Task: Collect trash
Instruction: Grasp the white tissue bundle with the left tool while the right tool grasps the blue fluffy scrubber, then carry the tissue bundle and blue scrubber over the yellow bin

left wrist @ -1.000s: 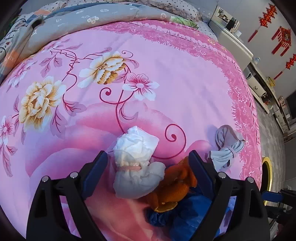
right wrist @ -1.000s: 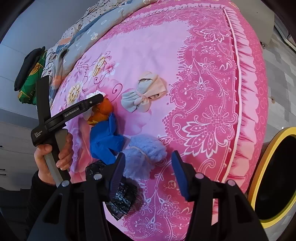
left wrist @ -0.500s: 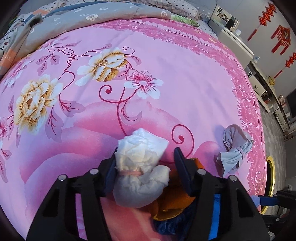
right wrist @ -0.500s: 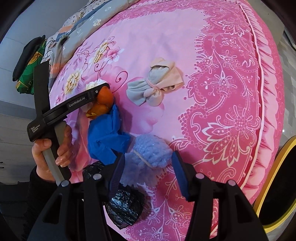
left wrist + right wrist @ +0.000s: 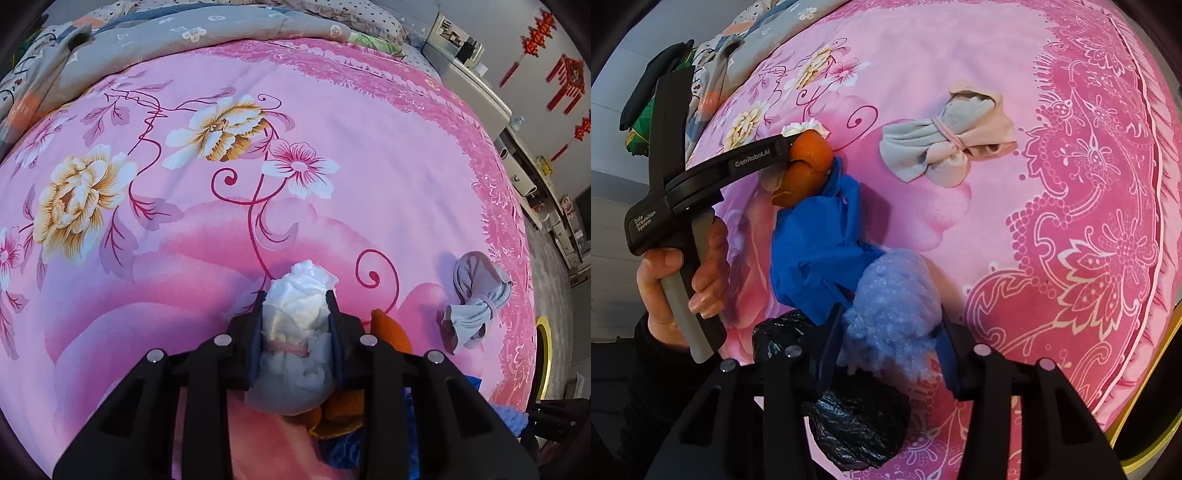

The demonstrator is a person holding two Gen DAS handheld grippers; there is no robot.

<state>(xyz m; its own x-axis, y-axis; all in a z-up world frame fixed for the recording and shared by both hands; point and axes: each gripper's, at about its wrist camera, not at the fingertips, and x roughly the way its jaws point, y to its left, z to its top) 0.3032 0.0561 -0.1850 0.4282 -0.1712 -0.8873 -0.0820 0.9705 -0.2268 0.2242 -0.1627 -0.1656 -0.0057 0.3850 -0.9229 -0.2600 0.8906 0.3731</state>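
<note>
My left gripper [image 5: 295,306] is shut on a white tissue bundle [image 5: 295,317] tied with a pink band, on the pink bedspread. Orange peel [image 5: 391,330] lies just right of it. My right gripper [image 5: 890,328] is shut on a pale blue fluffy bundle [image 5: 894,295] near the bed's edge. A blue plastic wad [image 5: 816,243] lies left of it and a black bag wad [image 5: 857,417] sits under the gripper. A grey cloth bundle [image 5: 945,146] tied with a band lies farther away; it also shows in the left wrist view [image 5: 476,299].
A yellow-rimmed bin [image 5: 1145,424] stands on the floor beside the bed. A grey quilt [image 5: 184,40] is bunched at the bed's far end. Cabinets [image 5: 472,85] line the wall on the right. The left gripper [image 5: 701,177] and its hand show in the right wrist view.
Both grippers moved forward and closed: the left one onto the white tissue bundle, the right one onto the pale blue fluffy bundle.
</note>
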